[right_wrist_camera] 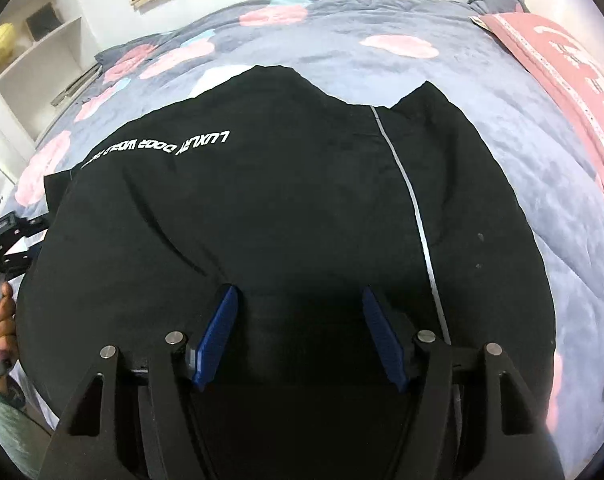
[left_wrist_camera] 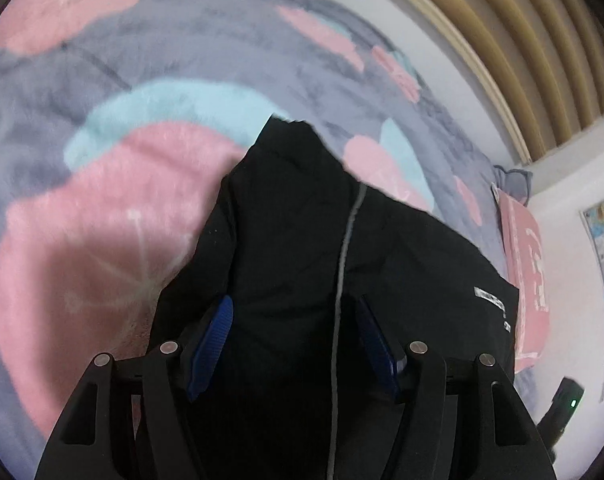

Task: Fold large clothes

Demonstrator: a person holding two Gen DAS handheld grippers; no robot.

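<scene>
Two grippers point down at a black garment (right_wrist_camera: 286,208) spread over a grey bedspread (right_wrist_camera: 521,152) with pink blotches. The right gripper (right_wrist_camera: 298,336) stands with its blue pads apart, nothing pinched, dark cloth directly beneath and ahead. The left gripper (left_wrist_camera: 294,344) is likewise spread and empty over the garment, a pale stripe (left_wrist_camera: 343,248) running between its fingers.

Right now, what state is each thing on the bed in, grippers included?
Black garment: spread on the bed, partly folded, white lettering showing.
Grey and pink bedspread: laid out under the garment.
Pink pillow: lying at the bed's edge, clear of the garment.
Left gripper: open over the garment.
Right gripper: open over the garment.
</scene>
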